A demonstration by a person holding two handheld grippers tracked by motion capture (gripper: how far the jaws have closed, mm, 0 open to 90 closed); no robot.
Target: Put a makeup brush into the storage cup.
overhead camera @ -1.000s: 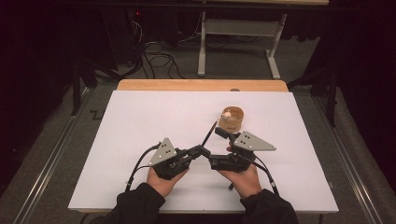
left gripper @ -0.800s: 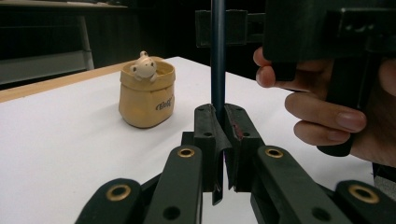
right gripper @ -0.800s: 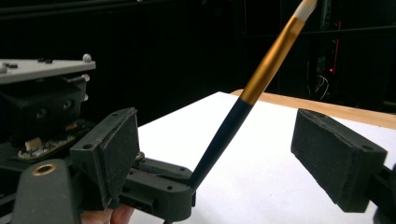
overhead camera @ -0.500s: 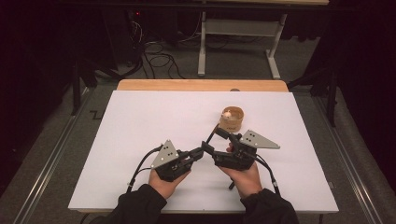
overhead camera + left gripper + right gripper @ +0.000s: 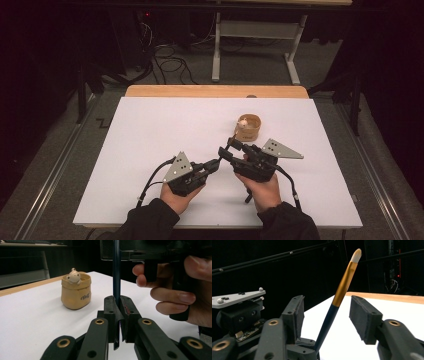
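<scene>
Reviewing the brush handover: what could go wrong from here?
1. The left gripper pinches the paintbrush low on its handle, so it could pivot or slip.
2. The right gripper jaws have just been closing without touching it; an off-centre close may knock it.
3. The ceramic pot stands close ahead.

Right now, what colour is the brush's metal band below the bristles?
Gold, on the brush; the right gripper view shows it best.

Pot on table, behind right gripper, brush between its jaws
</scene>
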